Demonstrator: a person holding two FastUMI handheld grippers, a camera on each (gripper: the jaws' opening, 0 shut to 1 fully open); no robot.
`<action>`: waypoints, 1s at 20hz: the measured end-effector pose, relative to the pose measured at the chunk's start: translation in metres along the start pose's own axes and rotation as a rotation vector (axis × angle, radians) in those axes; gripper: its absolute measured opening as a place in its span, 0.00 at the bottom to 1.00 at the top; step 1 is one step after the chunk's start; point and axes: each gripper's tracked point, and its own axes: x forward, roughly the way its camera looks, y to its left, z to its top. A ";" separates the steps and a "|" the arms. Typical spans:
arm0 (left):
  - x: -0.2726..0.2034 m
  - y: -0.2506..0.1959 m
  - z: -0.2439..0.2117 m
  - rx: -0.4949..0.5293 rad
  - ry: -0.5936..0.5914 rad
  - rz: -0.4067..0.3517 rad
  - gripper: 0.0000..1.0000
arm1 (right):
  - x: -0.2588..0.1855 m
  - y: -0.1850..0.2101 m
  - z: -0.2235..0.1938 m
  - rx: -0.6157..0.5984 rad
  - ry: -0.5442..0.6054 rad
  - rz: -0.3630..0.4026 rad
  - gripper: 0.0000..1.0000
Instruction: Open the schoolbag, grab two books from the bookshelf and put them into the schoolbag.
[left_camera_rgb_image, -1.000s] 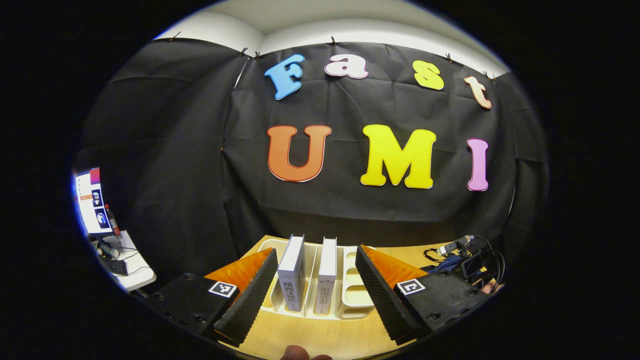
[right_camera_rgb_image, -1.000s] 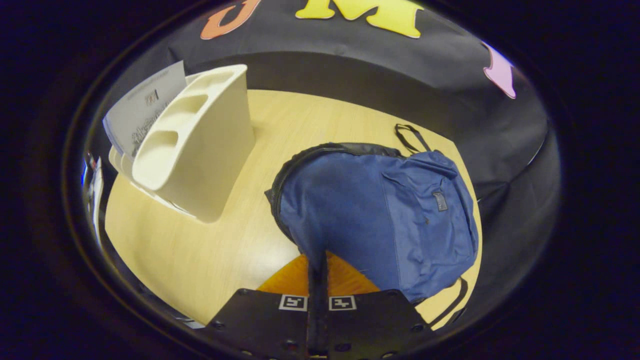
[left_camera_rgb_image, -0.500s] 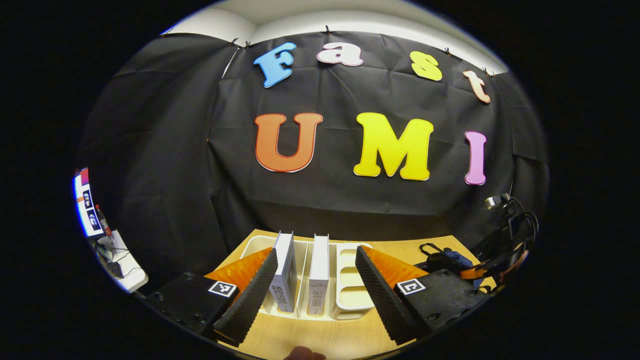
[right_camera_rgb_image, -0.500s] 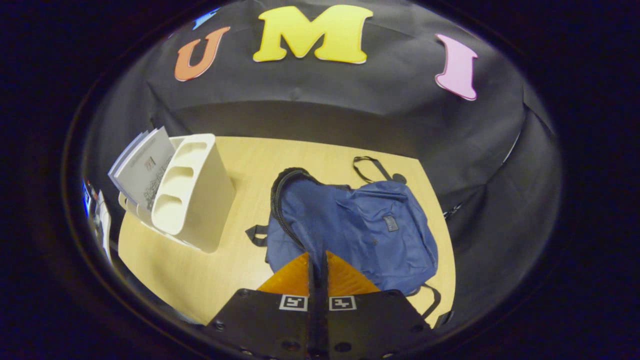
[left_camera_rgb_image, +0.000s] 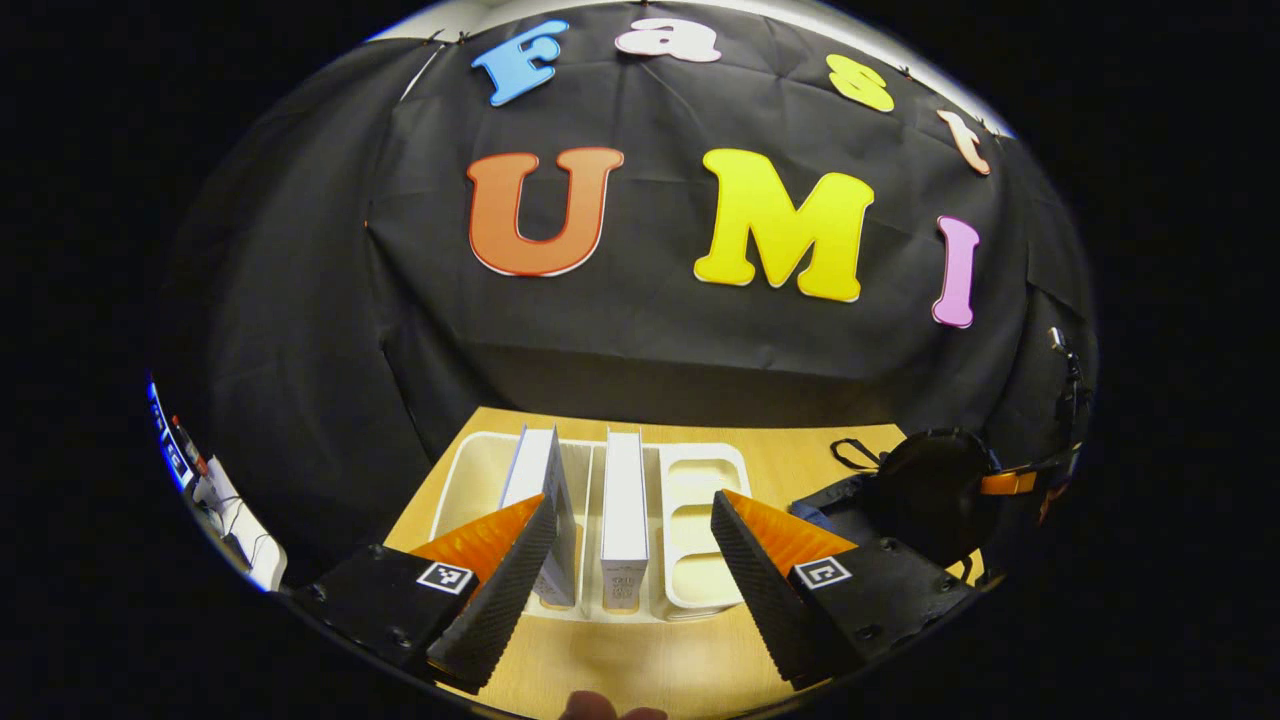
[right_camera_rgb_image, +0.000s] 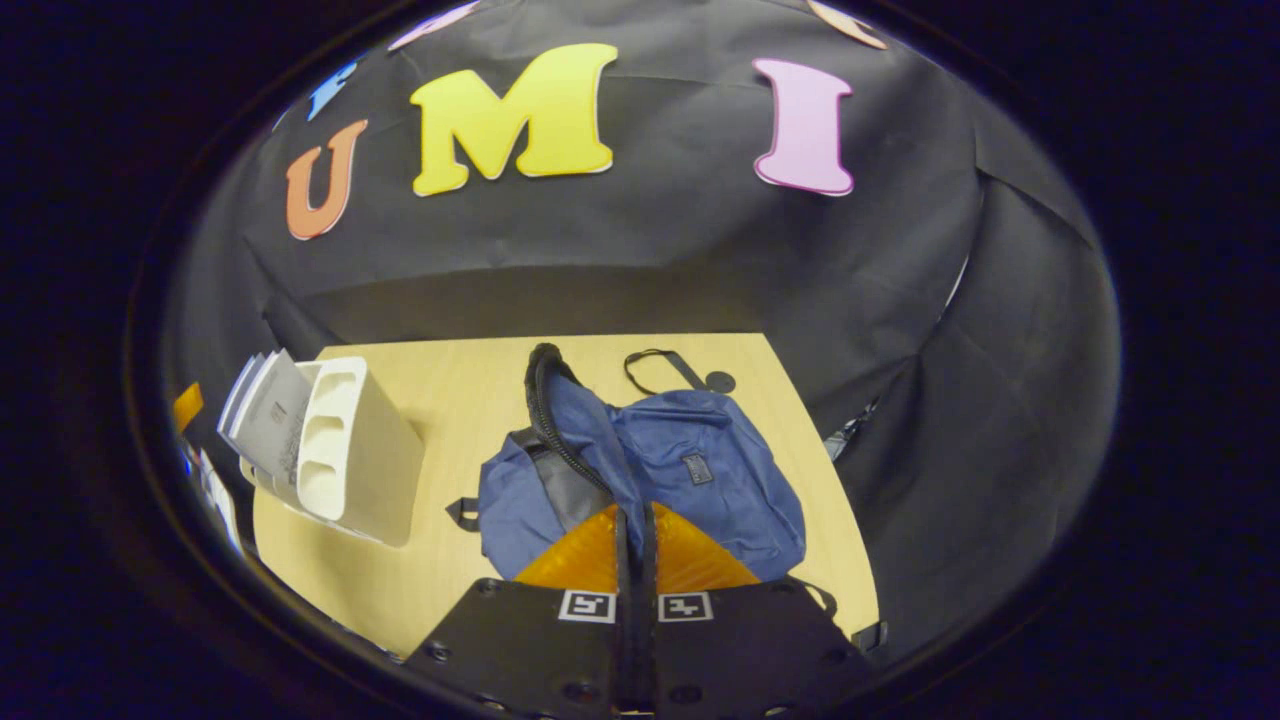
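Observation:
The blue schoolbag (right_camera_rgb_image: 700, 480) lies on the wooden table (right_camera_rgb_image: 470, 390). My right gripper (right_camera_rgb_image: 635, 515) is shut on its zippered top flap (right_camera_rgb_image: 560, 420), which stands pulled up so the dark inside shows beneath it. Two white books (left_camera_rgb_image: 540, 490) (left_camera_rgb_image: 624, 510) stand upright in a cream bookshelf rack (left_camera_rgb_image: 700, 500). My left gripper (left_camera_rgb_image: 632, 510) is open, held just in front of the rack with both books in line between its fingers, touching neither. In the left gripper view the lifted schoolbag (left_camera_rgb_image: 930, 490) shows at the right. In the right gripper view the rack (right_camera_rgb_image: 370, 470) and books (right_camera_rgb_image: 265, 415) stand left of the bag.
The bag's black carry loop (right_camera_rgb_image: 660, 365) lies on the table behind it. The rack's right slot (left_camera_rgb_image: 700, 470) has nothing in it. Bare table lies between rack and bag. A side desk with a screen (left_camera_rgb_image: 185, 465) is at the far left.
My right gripper has risen with the bag's flap, pulling the bag open. The left gripper has lifted and now looks down on the books more steeply; it stays open.

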 end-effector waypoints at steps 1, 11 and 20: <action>0.005 -0.001 -0.004 -0.001 0.039 -0.001 1.00 | 0.000 -0.005 0.000 0.007 0.000 0.000 0.01; 0.071 0.002 -0.038 0.027 0.387 -0.012 1.00 | -0.006 -0.033 0.012 0.023 -0.012 0.008 0.01; 0.098 0.010 -0.074 0.043 0.595 0.016 0.99 | -0.006 -0.035 0.012 0.008 -0.021 0.018 0.01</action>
